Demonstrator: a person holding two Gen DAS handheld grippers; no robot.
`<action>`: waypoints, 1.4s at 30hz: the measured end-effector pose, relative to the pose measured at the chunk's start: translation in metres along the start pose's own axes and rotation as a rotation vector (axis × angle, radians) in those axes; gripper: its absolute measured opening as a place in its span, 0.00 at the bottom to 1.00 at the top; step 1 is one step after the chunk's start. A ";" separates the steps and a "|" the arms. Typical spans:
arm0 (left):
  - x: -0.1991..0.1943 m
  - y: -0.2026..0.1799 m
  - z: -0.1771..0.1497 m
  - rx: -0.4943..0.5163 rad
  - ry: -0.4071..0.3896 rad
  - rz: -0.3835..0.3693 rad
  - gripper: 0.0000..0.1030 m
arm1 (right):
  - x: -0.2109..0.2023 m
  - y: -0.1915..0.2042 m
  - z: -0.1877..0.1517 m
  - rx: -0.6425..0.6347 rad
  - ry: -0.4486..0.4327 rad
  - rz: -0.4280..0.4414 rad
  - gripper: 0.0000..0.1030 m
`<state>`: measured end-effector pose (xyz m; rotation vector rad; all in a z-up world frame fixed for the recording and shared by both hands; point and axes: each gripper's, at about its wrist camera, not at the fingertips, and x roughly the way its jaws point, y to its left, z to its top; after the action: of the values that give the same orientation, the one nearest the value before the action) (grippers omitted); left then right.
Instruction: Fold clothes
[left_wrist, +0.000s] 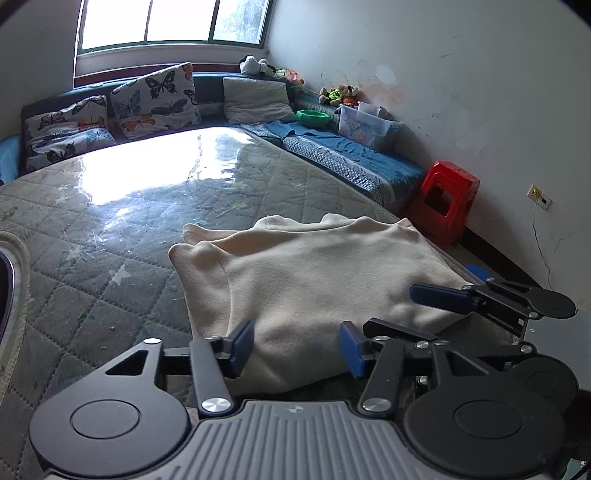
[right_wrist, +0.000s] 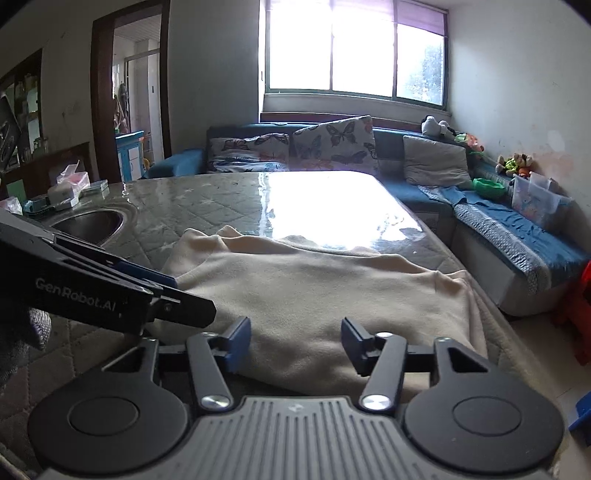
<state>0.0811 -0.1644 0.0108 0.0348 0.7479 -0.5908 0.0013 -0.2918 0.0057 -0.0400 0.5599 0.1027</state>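
A cream garment (left_wrist: 306, 280) lies partly folded on the quilted grey table (left_wrist: 110, 229), near its front right edge. It also shows in the right wrist view (right_wrist: 325, 295). My left gripper (left_wrist: 297, 349) is open and empty, its blue pads either side of the garment's near edge. My right gripper (right_wrist: 295, 345) is open and empty over the near edge too. The right gripper shows at the right of the left wrist view (left_wrist: 443, 295); the left gripper shows at the left of the right wrist view (right_wrist: 147, 280).
A round metal basin (right_wrist: 90, 223) is set into the table at the left, with tissue boxes (right_wrist: 68, 188) behind it. A blue sofa (left_wrist: 332, 147) with butterfly cushions (left_wrist: 155, 98) wraps the far side. A red stool (left_wrist: 445, 206) stands by the wall.
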 end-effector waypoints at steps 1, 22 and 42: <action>-0.003 -0.001 -0.002 0.004 -0.004 0.008 0.65 | -0.002 0.001 -0.001 0.002 -0.003 -0.008 0.69; -0.044 0.014 -0.039 -0.024 -0.052 0.108 1.00 | -0.025 0.013 -0.016 0.080 0.035 -0.128 1.00; -0.057 0.007 -0.065 -0.027 -0.003 0.182 1.00 | -0.032 0.026 -0.026 0.125 0.096 -0.190 1.00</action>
<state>0.0109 -0.1152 -0.0021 0.0761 0.7412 -0.4073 -0.0419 -0.2705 0.0008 0.0239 0.6542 -0.1203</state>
